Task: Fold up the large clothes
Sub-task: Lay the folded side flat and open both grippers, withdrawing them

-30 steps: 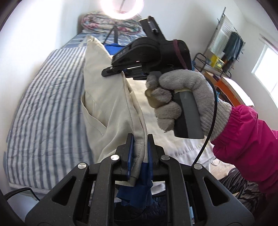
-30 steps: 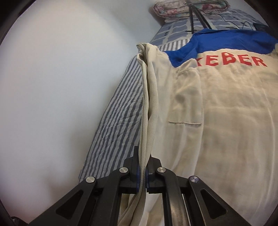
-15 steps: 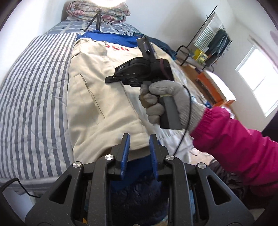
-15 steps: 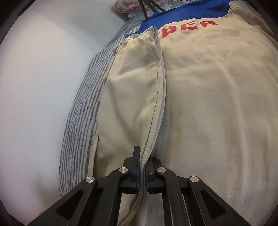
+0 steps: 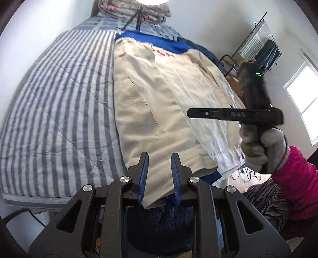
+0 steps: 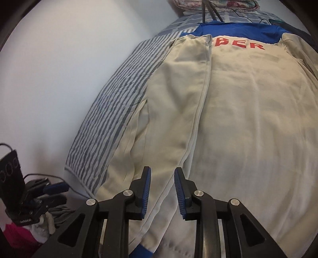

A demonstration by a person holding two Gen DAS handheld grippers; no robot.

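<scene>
Where striped bedding (image 5: 59, 103) stays bare, jacket's (image 6: 248, 119) folded edge (left side)

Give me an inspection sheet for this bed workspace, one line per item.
Surface: striped bedcover, bare to the left of the garment.
Job's things: beige jacket with blue yoke and red lettering lies flat, one side panel folded inward.
Clutter: folded floral bedding at the head.
Grippers: left gripper open over the hem; right gripper jaws opening, fabric below, not pinched.
Cables: black cable near the head.
Surroundings: clothes rack, window.
</scene>
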